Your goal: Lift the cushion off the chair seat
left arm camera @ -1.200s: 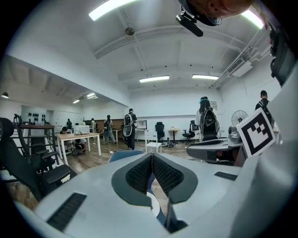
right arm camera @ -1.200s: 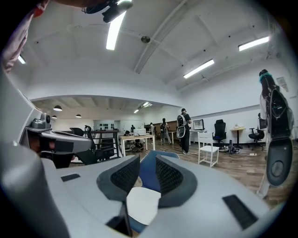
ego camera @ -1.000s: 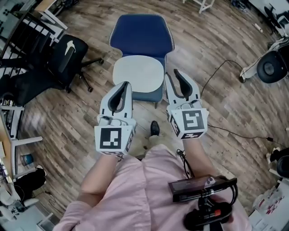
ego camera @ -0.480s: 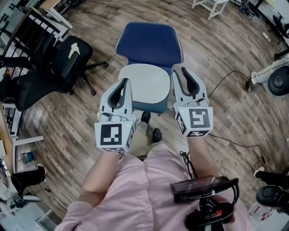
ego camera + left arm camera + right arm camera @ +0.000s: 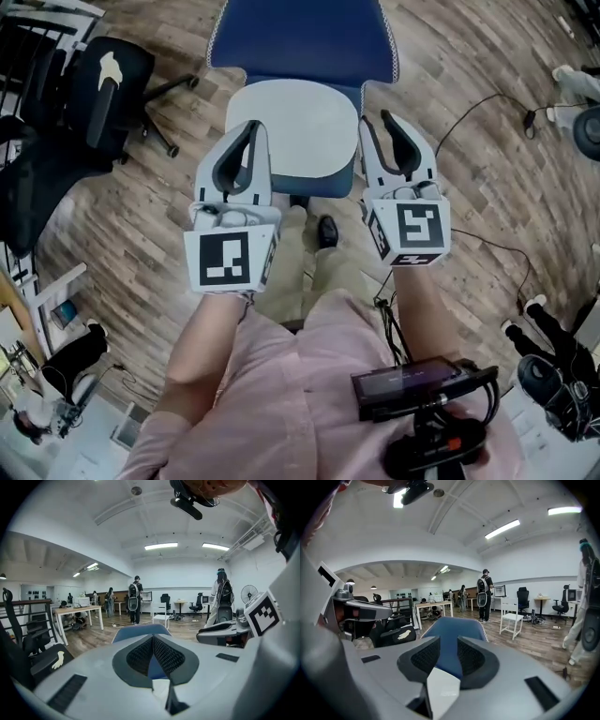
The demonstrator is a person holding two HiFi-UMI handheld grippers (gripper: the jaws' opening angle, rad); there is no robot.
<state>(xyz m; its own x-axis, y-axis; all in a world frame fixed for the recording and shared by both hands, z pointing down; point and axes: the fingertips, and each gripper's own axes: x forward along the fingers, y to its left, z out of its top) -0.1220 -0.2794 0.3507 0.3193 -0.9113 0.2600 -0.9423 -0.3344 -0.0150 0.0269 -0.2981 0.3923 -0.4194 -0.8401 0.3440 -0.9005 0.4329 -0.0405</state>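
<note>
A pale grey cushion (image 5: 295, 127) lies on the seat of a blue chair (image 5: 300, 42) straight ahead of me. My left gripper (image 5: 251, 131) hovers over the cushion's left edge, its jaws shut with nothing between them. At the cushion's right edge my right gripper (image 5: 377, 117) is held slightly open and empty. In the left gripper view the gripper (image 5: 153, 639) points at the blue chair back (image 5: 138, 631), and a bit of cushion (image 5: 161, 686) shows below the pads. The right gripper view shows that gripper (image 5: 448, 641) framing the chair back (image 5: 450, 630) above the cushion (image 5: 443, 686).
A black office chair (image 5: 103, 75) stands on the wooden floor to the left. A dark cable (image 5: 478, 103) runs across the floor on the right. The person's shoe (image 5: 326, 230) is just before the chair. People, a table (image 5: 77, 613) and a white chair (image 5: 513, 618) are far behind.
The person has stepped closer to the blue chair. Both grippers have moved forward and now flank the cushion, which lies where it was.
</note>
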